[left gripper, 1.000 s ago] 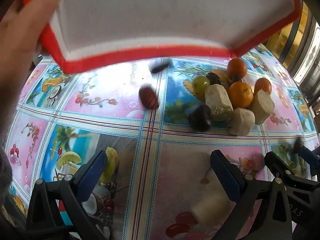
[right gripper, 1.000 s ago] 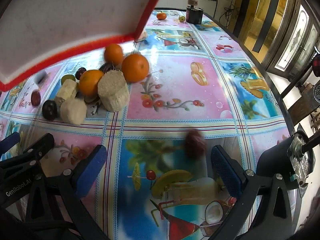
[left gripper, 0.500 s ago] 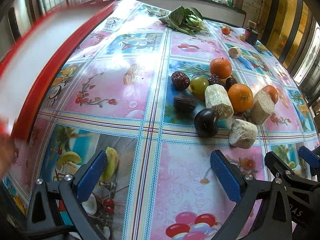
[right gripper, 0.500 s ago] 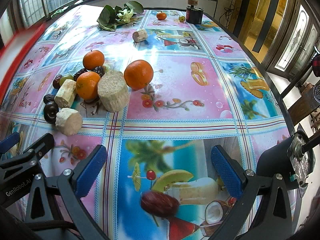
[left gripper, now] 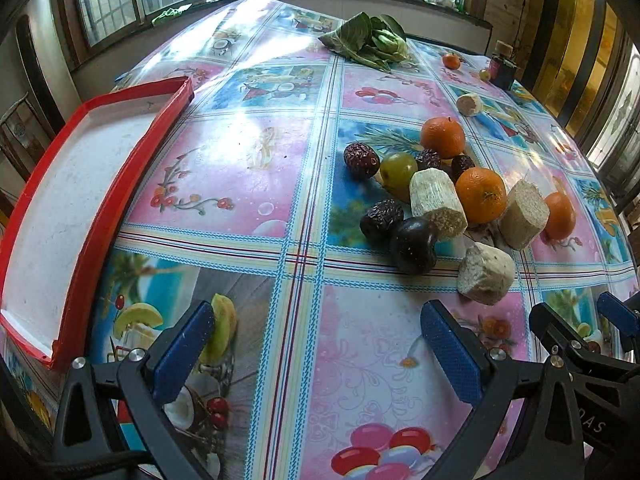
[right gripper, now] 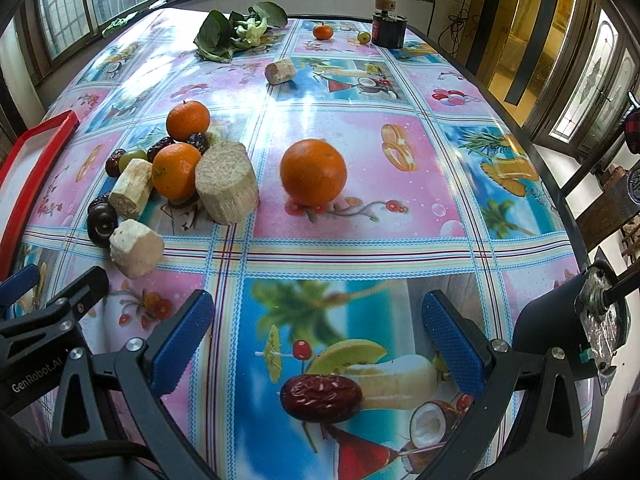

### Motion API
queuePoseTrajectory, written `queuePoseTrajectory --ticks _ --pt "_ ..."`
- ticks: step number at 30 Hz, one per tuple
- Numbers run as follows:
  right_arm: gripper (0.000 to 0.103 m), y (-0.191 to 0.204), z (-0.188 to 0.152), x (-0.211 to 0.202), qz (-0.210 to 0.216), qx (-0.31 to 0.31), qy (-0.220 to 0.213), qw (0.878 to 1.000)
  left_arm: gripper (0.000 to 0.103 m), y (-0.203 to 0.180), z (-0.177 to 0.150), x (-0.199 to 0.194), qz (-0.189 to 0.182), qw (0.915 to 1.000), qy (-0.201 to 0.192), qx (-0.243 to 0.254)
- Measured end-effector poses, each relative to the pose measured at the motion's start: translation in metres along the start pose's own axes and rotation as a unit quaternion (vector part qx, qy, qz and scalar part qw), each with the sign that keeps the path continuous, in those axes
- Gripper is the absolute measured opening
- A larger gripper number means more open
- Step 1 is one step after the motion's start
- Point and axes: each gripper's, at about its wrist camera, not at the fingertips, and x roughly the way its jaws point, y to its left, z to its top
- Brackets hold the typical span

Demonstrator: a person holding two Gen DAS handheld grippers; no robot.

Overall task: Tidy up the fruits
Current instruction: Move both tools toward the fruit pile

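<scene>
1. Red-rimmed white tray [left gripper: 60,208] flat at the table's left edge, empty; mixed fruit pile [left gripper: 440,196] well apart on the glossy patterned tablecloth [left gripper: 240,168]
2. Left gripper [left gripper: 316,344] and right gripper [right gripper: 316,344] both spread wide, holding nothing
3. Sorting not yet begun, by the look
4. Wrinkled dark red date [right gripper: 320,398] between the right jaws, near the front edge; likely first pick, with care against a roll-off
5. Loose round orange [right gripper: 313,172] alone in open room

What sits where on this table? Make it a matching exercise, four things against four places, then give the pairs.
Things:
1. red-rimmed tray
2. red date
3. leafy greens
4. dark plum

Places:
A. far end of the table
B. left side of the table
C. near edge of the fruit heap
D. alone, just ahead of the open right tongs

Pairs: 1-B, 2-D, 3-A, 4-C
</scene>
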Motion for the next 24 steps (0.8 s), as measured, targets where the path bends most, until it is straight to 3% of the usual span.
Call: queuePoseTrajectory --ticks 24 --pt "0.103 0.0002 0.0001 0.0007 0.001 -0.001 0.0 1.0 0.103 -0.0022 0.0011 0.0005 -0.002 1.0 0.0 0.004"
